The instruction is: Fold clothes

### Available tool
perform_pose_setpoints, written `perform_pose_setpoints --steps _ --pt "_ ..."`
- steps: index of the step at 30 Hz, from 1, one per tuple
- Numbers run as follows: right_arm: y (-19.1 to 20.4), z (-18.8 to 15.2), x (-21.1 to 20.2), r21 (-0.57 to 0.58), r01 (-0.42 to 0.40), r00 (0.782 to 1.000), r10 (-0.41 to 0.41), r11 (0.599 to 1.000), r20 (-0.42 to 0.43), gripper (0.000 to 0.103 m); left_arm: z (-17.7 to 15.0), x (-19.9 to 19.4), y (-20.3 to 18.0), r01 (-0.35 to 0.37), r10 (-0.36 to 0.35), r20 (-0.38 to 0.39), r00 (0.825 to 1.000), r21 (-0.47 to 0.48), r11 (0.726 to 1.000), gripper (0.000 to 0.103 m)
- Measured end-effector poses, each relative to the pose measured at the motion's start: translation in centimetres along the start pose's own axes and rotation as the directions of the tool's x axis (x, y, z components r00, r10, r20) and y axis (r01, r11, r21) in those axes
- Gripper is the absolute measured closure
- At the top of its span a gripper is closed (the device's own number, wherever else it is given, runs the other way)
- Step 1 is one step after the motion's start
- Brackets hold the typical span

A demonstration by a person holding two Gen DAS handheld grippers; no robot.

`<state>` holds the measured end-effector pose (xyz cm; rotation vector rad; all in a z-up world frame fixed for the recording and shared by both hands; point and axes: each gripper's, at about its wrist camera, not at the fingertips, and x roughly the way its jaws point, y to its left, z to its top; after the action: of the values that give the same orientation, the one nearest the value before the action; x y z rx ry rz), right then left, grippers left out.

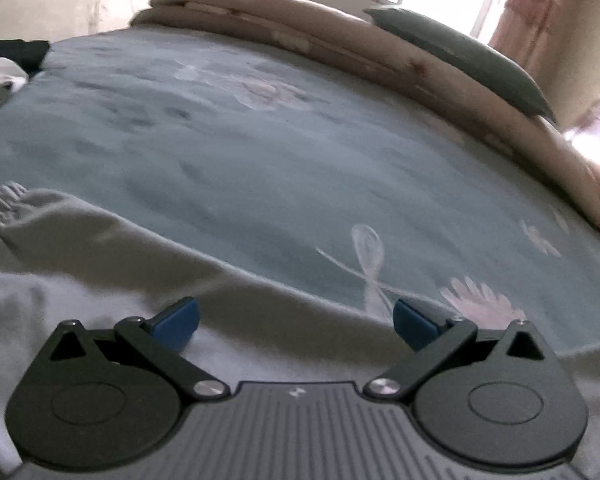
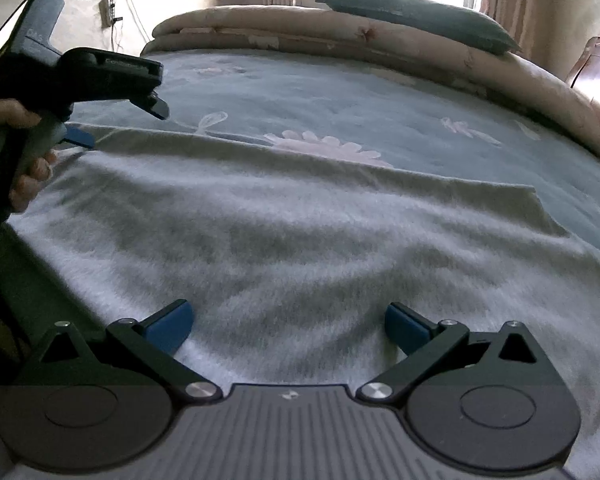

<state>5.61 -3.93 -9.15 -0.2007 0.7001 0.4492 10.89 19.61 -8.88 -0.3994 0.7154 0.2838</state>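
Currently both grippers spread wide, nothing held. Left gripper (image 1: 296, 322): blue pads far apart, over the far edge of grey garment (image 1: 100, 280); gathered, ribbed-looking band of it visible at left edge of the left wrist view. Right gripper (image 2: 286, 326): same wide gap between pads, over the near part of the garment, fabric passing under and between the pads, contact not clear. Garment spread mostly flat across teal floral bedsheet (image 2: 340, 92), a few soft wrinkles, far edge running diagonally across the sheet. Seen from right wrist: left gripper at upper left, held by a hand (image 2: 28, 164). Folded beige quilt (image 2: 380, 40) along far side of bed, teal pillow (image 2: 420, 16) on top.
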Motion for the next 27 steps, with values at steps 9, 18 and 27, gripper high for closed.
perform_pose_setpoints --steps 9,18,27 --pt "-0.1 -0.3 0.0 -0.008 -0.009 1.000 0.009 1.000 0.019 0.000 0.0 -1.0 2.7 -0.223 0.226 0.057 0.973 -0.056 0.973 0.001" --pt "0.2 -0.1 0.2 -0.002 0.002 1.000 -0.002 1.000 0.021 0.000 0.4 -3.0 4.5 -0.153 0.168 0.100 0.981 -0.144 0.978 0.001" --pt "0.2 0.0 0.2 0.000 0.003 1.000 -0.003 1.000 0.013 0.000 0.4 -2.9 9.2 -0.317 0.346 0.073 0.935 -0.260 0.912 0.001"
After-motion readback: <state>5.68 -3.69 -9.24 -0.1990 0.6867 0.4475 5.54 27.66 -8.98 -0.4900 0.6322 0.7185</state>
